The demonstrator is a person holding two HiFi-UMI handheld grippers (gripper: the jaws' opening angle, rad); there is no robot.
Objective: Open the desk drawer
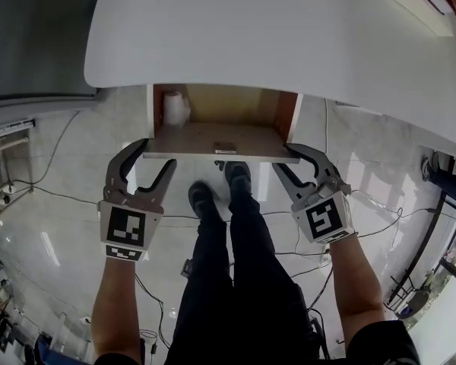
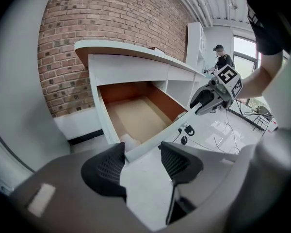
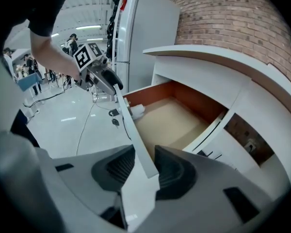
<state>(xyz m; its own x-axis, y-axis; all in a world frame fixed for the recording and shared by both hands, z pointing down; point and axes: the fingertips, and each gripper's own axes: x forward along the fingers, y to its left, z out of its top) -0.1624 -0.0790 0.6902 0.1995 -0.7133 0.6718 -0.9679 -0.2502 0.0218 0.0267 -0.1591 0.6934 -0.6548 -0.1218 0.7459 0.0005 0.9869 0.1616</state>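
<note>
Brick wall (image 2: 87,28), desk (image 2: 136,52), roll (image 1: 175,109) in drawer (image 2: 136,115)

**Both grippers forward, right one clamped**

I see both bare arms reaching forward and down, left forearm (image 1: 115,303) and right forearm (image 1: 359,287) roughly parallel, with the legs (image 1: 235,280) between them. My left gripper (image 1: 156,157) points downward, jaws wide. A corner of the drawer front (image 3: 137,140) sits between its pads (image 2: 104,171), unpinched. My right gripper (image 1: 285,158) tilts likewise, jaws narrower. Its pads (image 3: 172,171) appear to press both faces of that panel, though the lens warp leaves contact slightly uncertain.
</note>
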